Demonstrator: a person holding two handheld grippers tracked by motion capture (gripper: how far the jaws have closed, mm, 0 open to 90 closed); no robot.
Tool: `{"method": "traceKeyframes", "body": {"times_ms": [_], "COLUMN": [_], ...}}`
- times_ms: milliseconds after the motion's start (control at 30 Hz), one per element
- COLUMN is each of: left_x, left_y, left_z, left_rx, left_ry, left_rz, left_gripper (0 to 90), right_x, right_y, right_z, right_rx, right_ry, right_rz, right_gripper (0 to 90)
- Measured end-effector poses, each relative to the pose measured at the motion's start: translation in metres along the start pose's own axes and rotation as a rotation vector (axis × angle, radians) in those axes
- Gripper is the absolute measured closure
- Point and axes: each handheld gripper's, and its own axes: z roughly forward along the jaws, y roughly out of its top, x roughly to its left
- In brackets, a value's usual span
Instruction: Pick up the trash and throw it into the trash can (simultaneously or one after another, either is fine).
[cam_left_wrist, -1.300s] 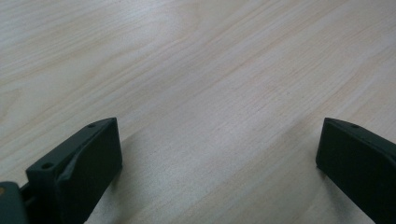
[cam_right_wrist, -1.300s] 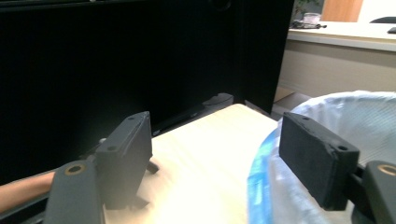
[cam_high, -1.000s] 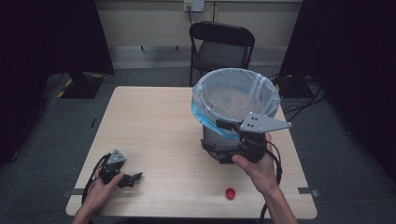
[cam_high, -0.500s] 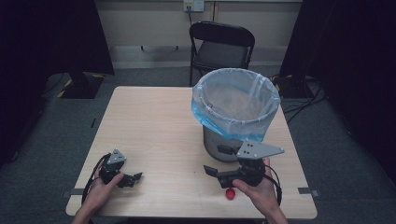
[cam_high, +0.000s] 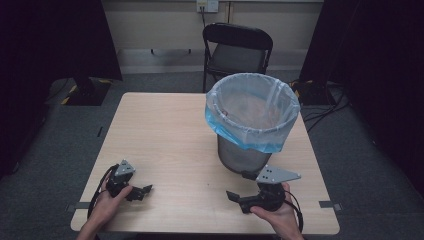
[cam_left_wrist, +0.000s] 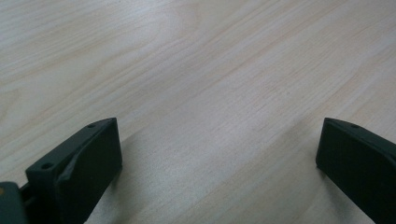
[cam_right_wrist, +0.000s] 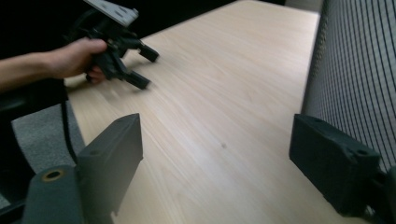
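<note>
My right gripper (cam_high: 237, 200) lies low over the wooden table (cam_high: 165, 135) near its front edge, jaws pointing left. It is open, the jaws have just been opening, and in the right gripper view (cam_right_wrist: 215, 140) there is bare wood between them. Just behind it stands a mesh bin (cam_high: 240, 157) lined with a blue bag (cam_high: 252, 117); its mesh wall (cam_right_wrist: 355, 70) rises close on the right of that view. My left gripper (cam_high: 143, 192) rests at the front left, open, with bare table between its jaws (cam_left_wrist: 219, 144). The right gripper view has it (cam_right_wrist: 145, 67) farther off, in a hand.
A black folding chair (cam_high: 237, 47) stands behind the table's far edge. Dark curtains hang on both sides, and cables lie on the floor at the right (cam_high: 325, 107). The table's front edge runs just below both hands.
My right gripper has come down from beside the bin's rim to the table's front. The small red thing that lay there is now covered by it. The left gripper has stayed put.
</note>
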Motion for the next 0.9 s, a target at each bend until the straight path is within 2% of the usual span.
{"method": "traceKeyframes", "body": {"times_ms": [200,300,433,500,567,700,767,900], "left_x": [0.0,0.0,0.0,0.0,0.0,0.0,0.0,0.0], "left_y": [0.0,0.0,0.0,0.0,0.0,0.0,0.0,0.0], "left_z": [0.0,0.0,0.0,0.0,0.0,0.0,0.0,0.0], "left_rx": [0.0,-0.001,-0.001,-0.001,-0.001,-0.002,-0.001,-0.001], "left_ry": [0.0,0.0,0.001,0.0,0.0,0.0,0.0,-0.001], "left_rz": [-0.002,-0.002,-0.001,-0.001,-0.001,-0.003,-0.002,-0.003], "left_gripper": [0.0,0.0,0.0,0.0,0.0,0.0,0.0,0.0], "right_x": [-0.013,-0.018,-0.025,-0.026,-0.025,-0.023,-0.023,-0.023], "right_y": [-0.025,-0.035,-0.045,-0.047,-0.049,-0.056,-0.061,-0.068], "right_z": [0.009,0.014,0.015,0.015,0.014,0.015,0.016,0.016], "right_rx": [0.053,0.096,0.137,0.145,0.175,0.223,0.251,0.293], "right_ry": [-0.038,-0.064,-0.05,-0.065,-0.1,-0.085,-0.079,-0.081], "right_rz": [0.026,0.04,0.059,0.042,0.014,0.002,0.012,0.024], "right_gripper": [22.2,29.3,35.4,38.4,38.5,43.1,45.8,44.5]}}
